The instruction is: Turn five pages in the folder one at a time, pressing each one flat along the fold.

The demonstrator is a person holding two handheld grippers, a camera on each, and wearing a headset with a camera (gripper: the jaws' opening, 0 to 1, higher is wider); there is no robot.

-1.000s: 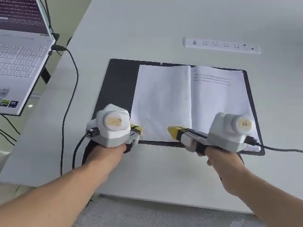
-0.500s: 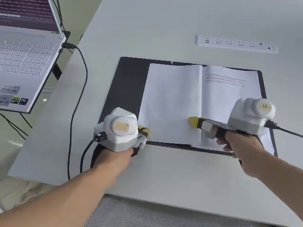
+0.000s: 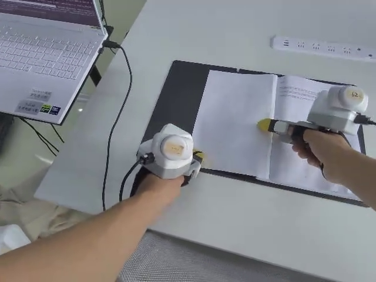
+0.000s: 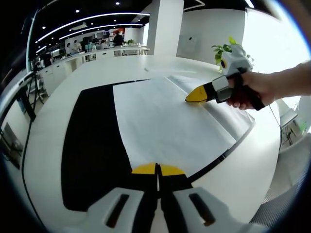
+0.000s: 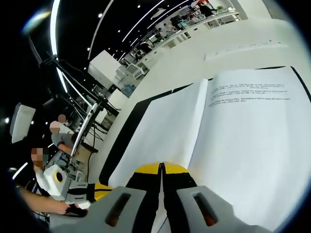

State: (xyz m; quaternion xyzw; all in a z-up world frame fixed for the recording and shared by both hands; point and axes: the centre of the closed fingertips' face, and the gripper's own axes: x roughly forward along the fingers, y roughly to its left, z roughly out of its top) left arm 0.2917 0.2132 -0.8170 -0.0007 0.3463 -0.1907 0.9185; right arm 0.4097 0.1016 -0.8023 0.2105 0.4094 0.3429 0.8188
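Observation:
A black folder (image 3: 176, 100) lies open on the white table, with a blank white page (image 3: 232, 126) on its left side and a printed page (image 3: 305, 97) on the right. My right gripper (image 3: 262, 124) is shut, its yellow tips resting on the blank page next to the fold (image 3: 272, 126). My left gripper (image 3: 198, 157) is shut too, its tips at the near edge of the blank page. In the left gripper view the right gripper (image 4: 193, 96) presses at the fold. In the right gripper view the fold (image 5: 197, 126) runs up from the tips.
An open laptop (image 3: 44, 53) sits at the far left, with a black cable (image 3: 117, 117) running down the table beside the folder. A white power strip (image 3: 320, 48) lies beyond the folder. The table's near edge (image 3: 176, 235) is close under my arms.
My right gripper has moved away from the folder's near edge and up along the fold. My left gripper has stayed at the page's near edge. The head camera has shifted.

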